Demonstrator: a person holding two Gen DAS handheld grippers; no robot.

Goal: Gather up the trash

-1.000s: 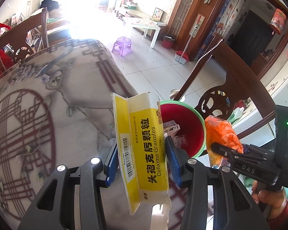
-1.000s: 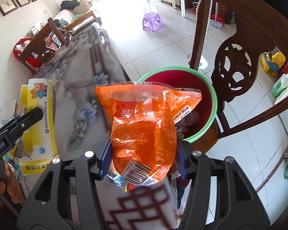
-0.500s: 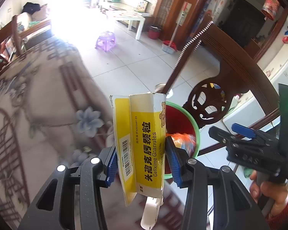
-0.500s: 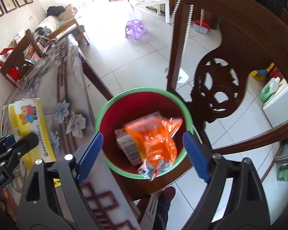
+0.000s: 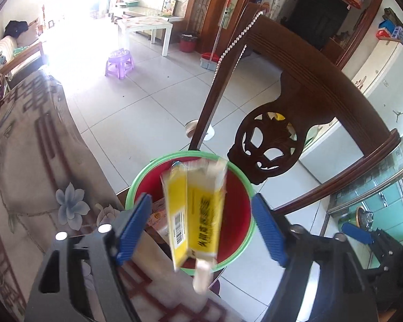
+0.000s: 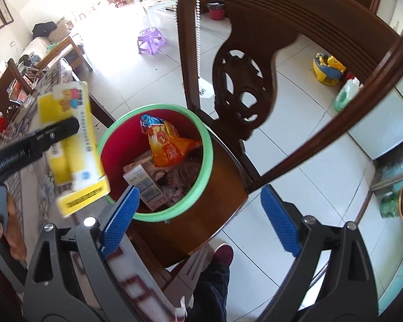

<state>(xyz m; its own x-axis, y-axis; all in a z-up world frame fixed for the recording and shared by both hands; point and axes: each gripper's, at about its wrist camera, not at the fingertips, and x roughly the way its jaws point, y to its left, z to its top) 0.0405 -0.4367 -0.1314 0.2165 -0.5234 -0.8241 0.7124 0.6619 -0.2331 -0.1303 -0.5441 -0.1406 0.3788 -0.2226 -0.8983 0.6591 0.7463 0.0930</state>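
Observation:
A yellow medicine box [image 5: 193,214], motion-blurred, hangs loose between the pads of my left gripper [image 5: 200,197]. The jaws are opening and neither pad touches the box. Straight below it is the red bin with a green rim [image 5: 158,161]. In the right wrist view the same yellow box [image 6: 75,145] sits at the bin's left rim [image 6: 153,108], behind a black left finger [image 6: 40,139]. An orange snack bag [image 6: 169,145] and a white carton [image 6: 145,185] lie inside the bin. My right gripper [image 6: 199,190] is over the bin's near side, its jaws opening with nothing between them.
A carved dark wooden chair [image 5: 295,123] stands right behind the bin, which rests on its seat [image 6: 223,187]. The table with a patterned cloth [image 5: 35,161] is to the left. A person's shoe [image 6: 223,252] and hand [image 6: 10,230] are near.
My right gripper let go of the orange bag, which fell into the bin. My left gripper swung over the bin and released the yellow box, which now drops.

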